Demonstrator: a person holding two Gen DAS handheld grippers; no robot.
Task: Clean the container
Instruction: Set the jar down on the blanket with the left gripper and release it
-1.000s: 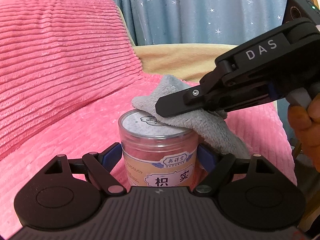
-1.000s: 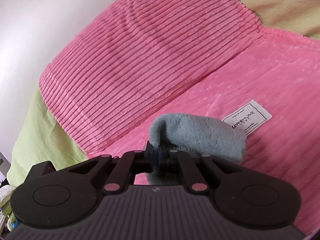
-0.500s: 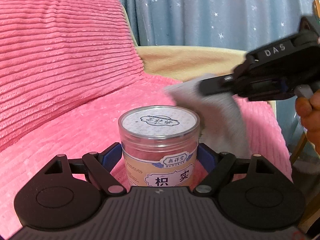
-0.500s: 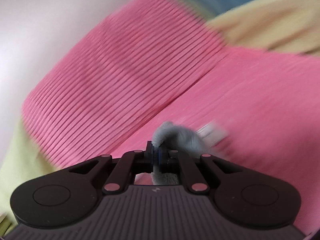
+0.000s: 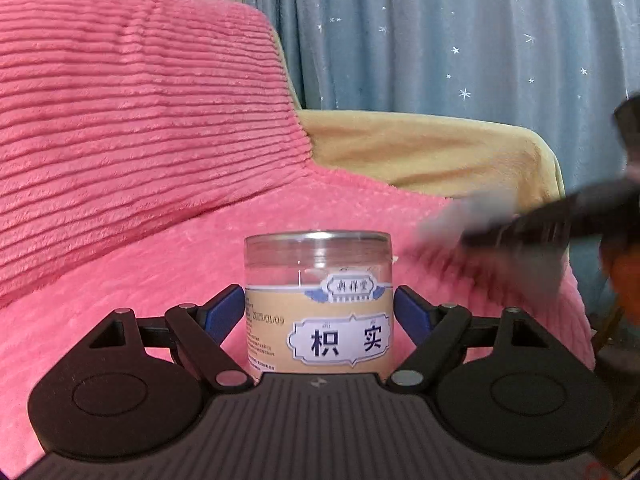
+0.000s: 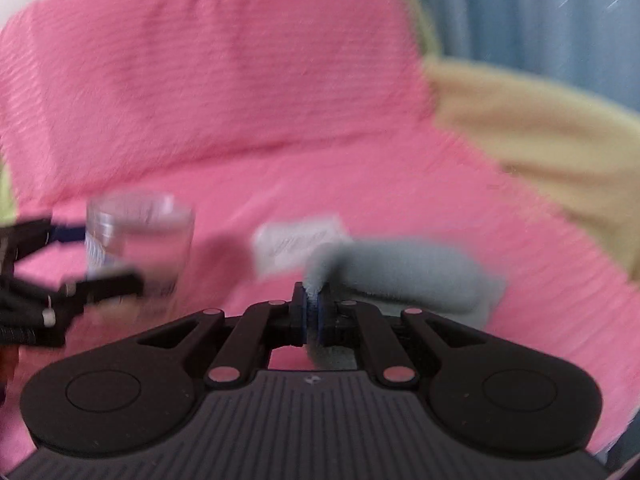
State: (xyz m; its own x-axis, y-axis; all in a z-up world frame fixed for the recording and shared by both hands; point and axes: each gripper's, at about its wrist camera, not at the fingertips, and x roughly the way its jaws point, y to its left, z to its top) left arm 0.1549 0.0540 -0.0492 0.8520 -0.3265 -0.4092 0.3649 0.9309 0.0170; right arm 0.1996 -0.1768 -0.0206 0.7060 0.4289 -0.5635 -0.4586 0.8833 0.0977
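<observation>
Nearest, the left gripper (image 5: pixel 319 312) clamps the clear container (image 5: pixel 319 300) by its labelled sides, upright on the pink blanket (image 5: pixel 160 184); to the right, just beside it and blurred, the right gripper (image 6: pixel 312 312) is pinched shut on a fold of grey cloth (image 6: pixel 400 276), apart from the container; a white tag (image 6: pixel 298 242) lies on the blanket beyond; furthest, a beige cushion (image 5: pixel 420 152) and blue curtain (image 5: pixel 440 32). To wipe well, I judge the cloth should press flat against the wall while the left grip stays firm.
</observation>
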